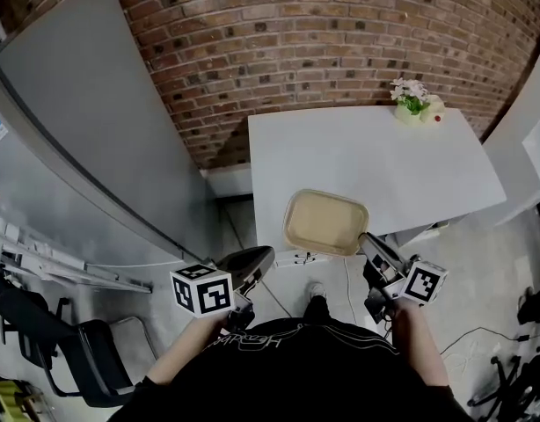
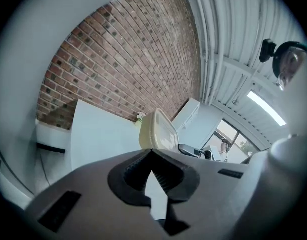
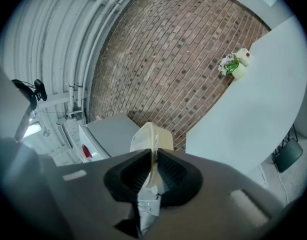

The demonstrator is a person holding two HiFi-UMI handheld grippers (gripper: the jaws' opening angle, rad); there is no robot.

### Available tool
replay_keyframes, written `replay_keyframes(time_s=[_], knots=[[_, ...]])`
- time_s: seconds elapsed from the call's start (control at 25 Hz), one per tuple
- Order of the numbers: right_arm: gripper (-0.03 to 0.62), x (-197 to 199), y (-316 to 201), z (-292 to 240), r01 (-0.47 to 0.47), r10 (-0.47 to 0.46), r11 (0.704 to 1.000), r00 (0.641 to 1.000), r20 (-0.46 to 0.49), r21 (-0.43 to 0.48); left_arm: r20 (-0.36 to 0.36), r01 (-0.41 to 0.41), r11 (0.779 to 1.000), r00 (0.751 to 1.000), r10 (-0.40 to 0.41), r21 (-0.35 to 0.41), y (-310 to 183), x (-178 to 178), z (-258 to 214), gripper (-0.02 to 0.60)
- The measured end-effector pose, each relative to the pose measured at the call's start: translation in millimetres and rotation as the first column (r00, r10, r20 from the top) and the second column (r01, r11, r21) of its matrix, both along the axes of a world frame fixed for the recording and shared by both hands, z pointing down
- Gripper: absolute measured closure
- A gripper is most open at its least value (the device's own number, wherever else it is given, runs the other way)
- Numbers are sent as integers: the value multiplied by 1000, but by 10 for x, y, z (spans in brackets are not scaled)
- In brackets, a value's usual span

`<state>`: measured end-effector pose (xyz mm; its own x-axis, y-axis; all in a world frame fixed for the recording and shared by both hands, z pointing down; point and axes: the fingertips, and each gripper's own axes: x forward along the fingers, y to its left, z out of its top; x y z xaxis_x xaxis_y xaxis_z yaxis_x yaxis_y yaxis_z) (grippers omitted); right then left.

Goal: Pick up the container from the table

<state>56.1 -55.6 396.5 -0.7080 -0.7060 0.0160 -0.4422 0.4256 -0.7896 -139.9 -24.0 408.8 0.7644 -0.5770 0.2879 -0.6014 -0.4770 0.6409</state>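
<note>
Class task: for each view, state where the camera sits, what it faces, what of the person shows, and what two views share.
Head view: on the person's head, facing steeply down at the white table; black shirt, forearms, both hand-held grippers show.
Left gripper view: on the left hand-held gripper, facing the red brick wall; shut jaws show.
Right gripper view: on the right hand-held gripper, jaws clamping the beige plastic container.
All share that container.

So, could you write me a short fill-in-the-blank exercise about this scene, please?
The right gripper is shut on the rim of the beige ____.
The left gripper is shut and holds ____.
The wall behind the white table is built of ____.
On the table's far corner stands a pot of ____.
Missing words: container; nothing; brick; flowers.
</note>
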Motion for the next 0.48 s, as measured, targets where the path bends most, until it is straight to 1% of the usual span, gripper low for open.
replay_keyframes(time_s=[0.2, 0.48], knots=[[549, -168, 139, -92, 14, -14, 1000, 1000, 6, 24, -16, 20, 1000, 1000, -20, 13, 131, -160, -43, 578], [549, -318, 245, -145, 27, -27, 999, 1000, -4, 31, -45, 26, 1000, 999, -26, 16, 237, -262, -48, 578]])
